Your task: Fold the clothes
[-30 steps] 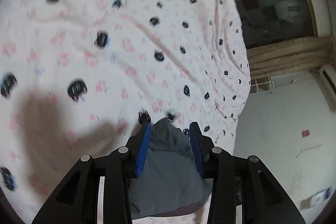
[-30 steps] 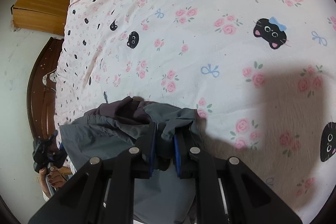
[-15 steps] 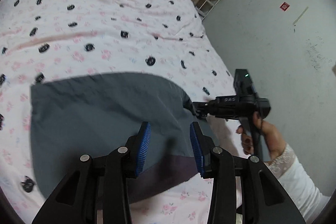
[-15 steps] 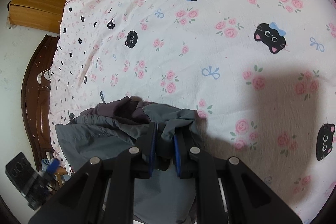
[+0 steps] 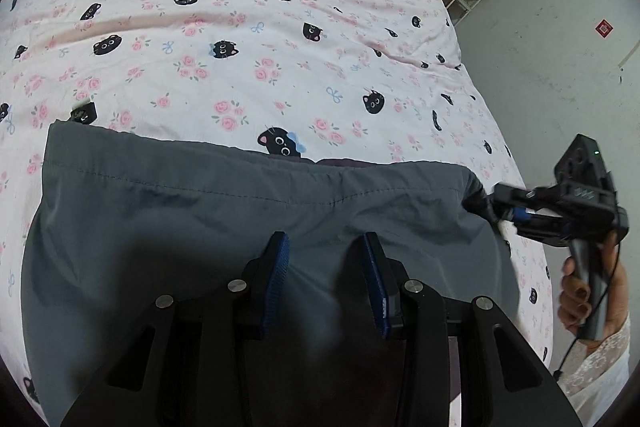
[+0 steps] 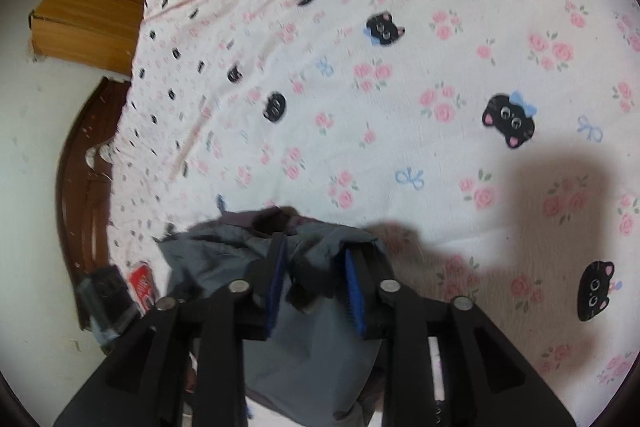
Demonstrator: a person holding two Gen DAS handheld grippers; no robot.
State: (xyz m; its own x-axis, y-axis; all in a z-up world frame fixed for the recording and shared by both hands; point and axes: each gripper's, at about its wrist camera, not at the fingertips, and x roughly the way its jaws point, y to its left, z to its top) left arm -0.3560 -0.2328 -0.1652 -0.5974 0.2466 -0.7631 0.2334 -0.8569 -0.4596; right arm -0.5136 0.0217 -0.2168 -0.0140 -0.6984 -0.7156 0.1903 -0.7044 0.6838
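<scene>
**Grey shorts spread flat, one corner near my right jaws**

Grey lightweight fabric shorts (image 5: 240, 227) lie spread on the near part of the pink cat-and-rose bedsheet (image 5: 248, 39). My left gripper (image 5: 324, 267) hovers over them, jaws parted wide with nothing between the blue pads. My right gripper (image 6: 316, 271) sits at the bunched right corner; cloth fills the gap between its jaws, though they look parted, so I judge the grip loose or released.

Risk as I see it: the corner could slip or drag the flat panel into creases if I pull unevenly. Off the bed's left edge lie a brown wooden headboard (image 6: 76, 187) and an orange wooden cabinet (image 6: 88, 19); nothing blocks the sheet beyond.
</scene>
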